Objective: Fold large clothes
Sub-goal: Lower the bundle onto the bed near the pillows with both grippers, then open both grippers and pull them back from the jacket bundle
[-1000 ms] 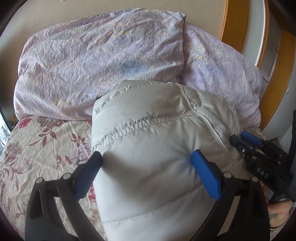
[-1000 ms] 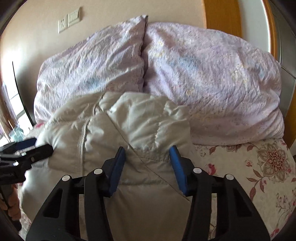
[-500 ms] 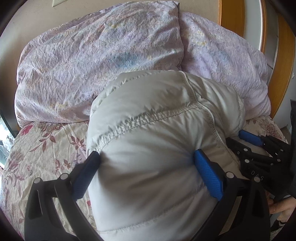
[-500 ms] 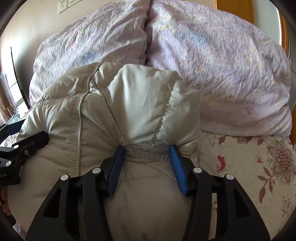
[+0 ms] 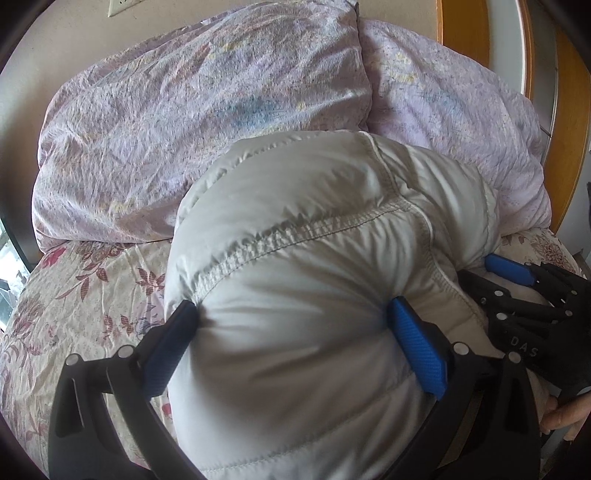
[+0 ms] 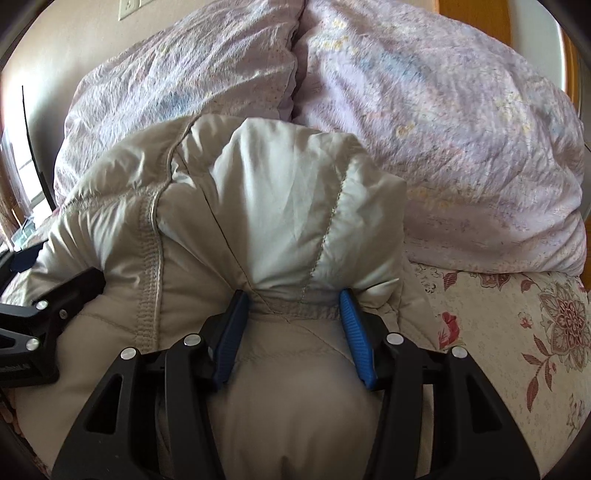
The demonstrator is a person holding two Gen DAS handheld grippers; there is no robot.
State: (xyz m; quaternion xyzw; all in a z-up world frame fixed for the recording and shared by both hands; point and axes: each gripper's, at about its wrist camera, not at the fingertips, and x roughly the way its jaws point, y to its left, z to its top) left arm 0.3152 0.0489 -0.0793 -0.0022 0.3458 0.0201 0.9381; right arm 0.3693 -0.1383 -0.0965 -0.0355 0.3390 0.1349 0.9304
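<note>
A light grey puffer jacket (image 5: pixel 303 280) is bunched into a thick bundle on the flowered bed sheet (image 5: pixel 77 295). My left gripper (image 5: pixel 291 317) is closed on the jacket's left part, fabric bulging between its blue pads. My right gripper (image 6: pixel 291 302) is closed on the right part of the same jacket (image 6: pixel 288 206), pinching a seam fold. The right gripper also shows at the right edge of the left wrist view (image 5: pixel 517 280). The left gripper shows at the left edge of the right wrist view (image 6: pixel 48 295). The bundle's far end touches the pillows.
Two lilac pillows (image 5: pixel 192 110) (image 6: pixel 461 140) lean against the wall at the bed's head. A wooden door frame (image 5: pixel 569 110) stands to the right. A wall socket (image 6: pixel 129 7) is above the pillows. A hand (image 5: pixel 565 417) shows low right.
Both grippers have pushed the jacket forward toward the pillows and lifted it. The bundle now fills more of both views and reaches the pillows.
</note>
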